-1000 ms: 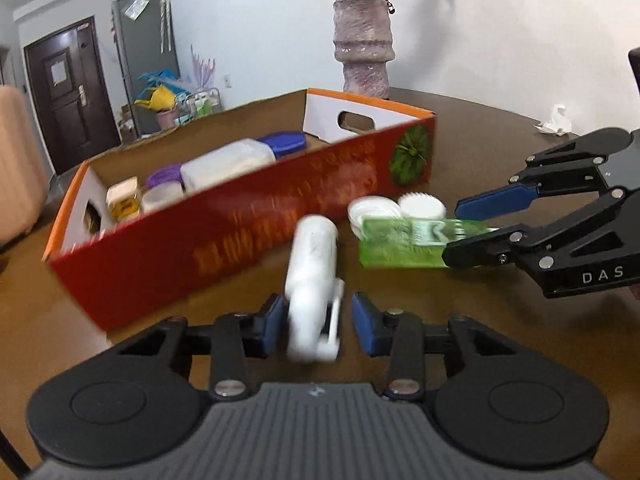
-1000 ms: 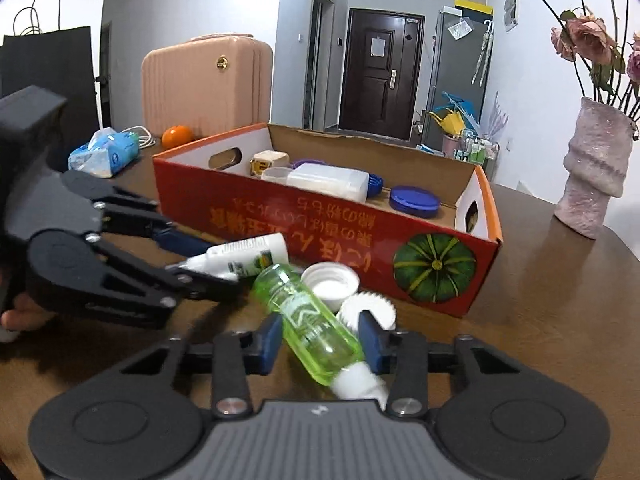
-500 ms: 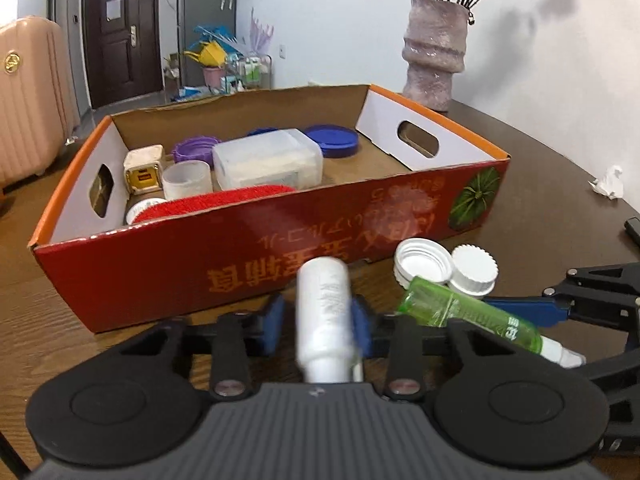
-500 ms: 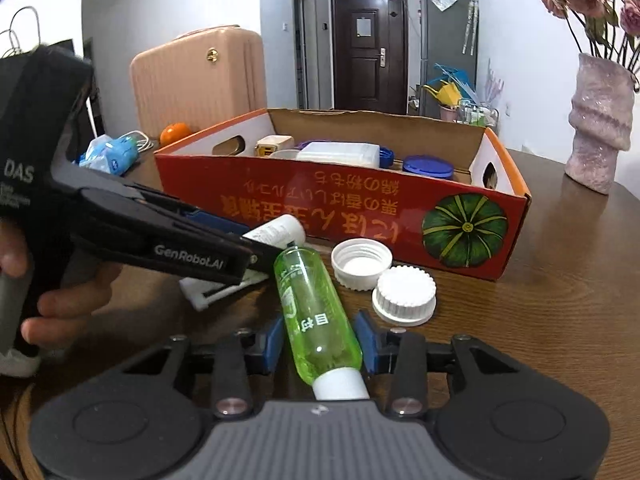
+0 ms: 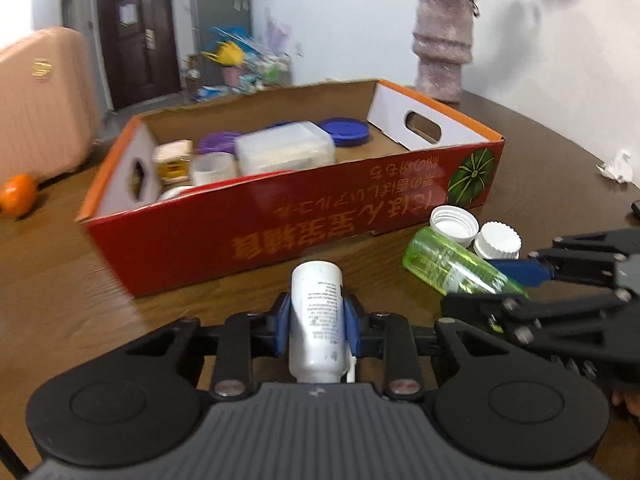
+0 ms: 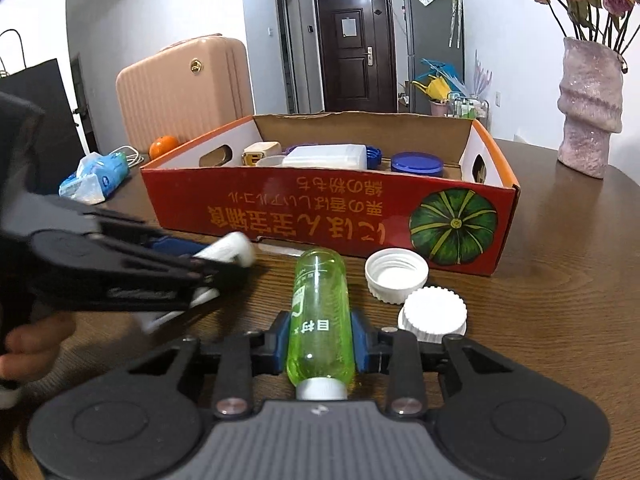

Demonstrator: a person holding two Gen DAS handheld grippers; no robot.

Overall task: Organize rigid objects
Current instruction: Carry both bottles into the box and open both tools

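The white bottle (image 5: 316, 320) sits clamped between the blue pads of my left hand-held gripper (image 5: 316, 322), base pointing toward the red cardboard box (image 5: 280, 236). The green bottle (image 6: 320, 320) lies pinched in my right hand-held gripper (image 6: 320, 344), whose jaws have just been closing on it, cap end toward me. Both bottles are just in front of the box's near wall, low over the counter (image 6: 560, 280). Two white caps (image 6: 434, 310) rest on the counter beside the green bottle. I judge the pick-up done and the carry about to start: next each bottle must rise above the near wall and go down into free floor space among the containers already inside.
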